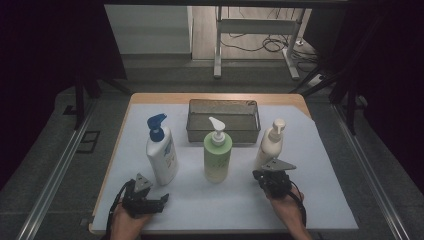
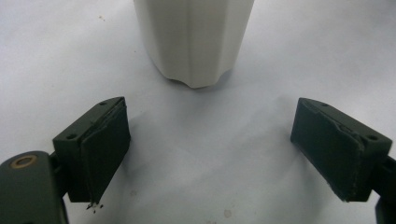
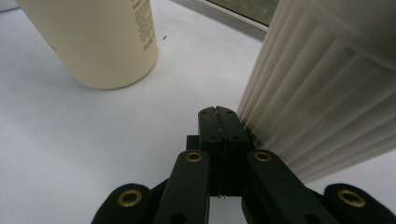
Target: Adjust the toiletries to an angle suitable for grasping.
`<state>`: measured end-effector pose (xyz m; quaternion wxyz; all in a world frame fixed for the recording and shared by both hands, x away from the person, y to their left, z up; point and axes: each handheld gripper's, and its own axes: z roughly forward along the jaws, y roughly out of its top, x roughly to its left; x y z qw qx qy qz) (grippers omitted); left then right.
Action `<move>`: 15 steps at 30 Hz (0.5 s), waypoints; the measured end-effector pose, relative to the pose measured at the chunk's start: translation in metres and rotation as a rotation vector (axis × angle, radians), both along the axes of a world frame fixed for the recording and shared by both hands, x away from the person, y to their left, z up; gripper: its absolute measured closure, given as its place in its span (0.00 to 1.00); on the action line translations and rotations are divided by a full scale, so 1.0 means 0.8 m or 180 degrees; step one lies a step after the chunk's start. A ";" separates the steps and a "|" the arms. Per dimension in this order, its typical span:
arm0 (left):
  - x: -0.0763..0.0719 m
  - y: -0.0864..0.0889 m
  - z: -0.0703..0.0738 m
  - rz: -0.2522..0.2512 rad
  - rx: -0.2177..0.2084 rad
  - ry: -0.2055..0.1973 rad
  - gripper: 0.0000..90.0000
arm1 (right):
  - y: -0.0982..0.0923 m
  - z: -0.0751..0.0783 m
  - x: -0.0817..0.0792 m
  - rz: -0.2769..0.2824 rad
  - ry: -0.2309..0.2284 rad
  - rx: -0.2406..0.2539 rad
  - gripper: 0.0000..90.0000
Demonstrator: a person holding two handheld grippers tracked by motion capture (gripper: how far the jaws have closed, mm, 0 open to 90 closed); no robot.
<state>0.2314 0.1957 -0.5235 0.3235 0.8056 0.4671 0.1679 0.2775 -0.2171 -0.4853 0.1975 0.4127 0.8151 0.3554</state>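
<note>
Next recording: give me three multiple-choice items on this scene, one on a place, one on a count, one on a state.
1. Where is the metal basket?
A. behind the green bottle
B. at the table's near edge
C. on the floor

2. How many pump bottles stand on the table?
A. two
B. three
C. five

3. How are the right hand-held gripper's jaws?
A. wide open
B. shut on a bottle
C. shut, empty

Key: 1 A, the basket sits beyond the green bottle. 2 B, the blue-topped, green and cream bottles. 3 C, the jaws meet beside the ribbed bottle.

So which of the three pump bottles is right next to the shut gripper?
The cream ribbed bottle on the right, beside the shut right gripper. The green bottle and the blue-pump white bottle stand farther left.
</note>
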 end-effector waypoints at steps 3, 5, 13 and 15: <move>0.000 0.000 0.000 0.0000 -0.0002 0.0001 0.13 | -0.002 0.000 0.000 -0.0001 0.0003 0.0006 1.00; 0.000 0.000 0.000 0.0000 -0.0002 0.0001 0.13 | -0.004 0.000 0.000 -0.0009 0.0011 0.0006 1.00; 0.000 0.000 0.000 0.0000 -0.0001 0.0001 0.13 | -0.021 0.000 -0.002 -0.0051 0.0030 0.0017 1.00; 0.000 0.000 0.000 0.0000 0.0000 0.0000 0.13 | -0.024 0.000 -0.002 -0.0054 0.0035 0.0022 1.00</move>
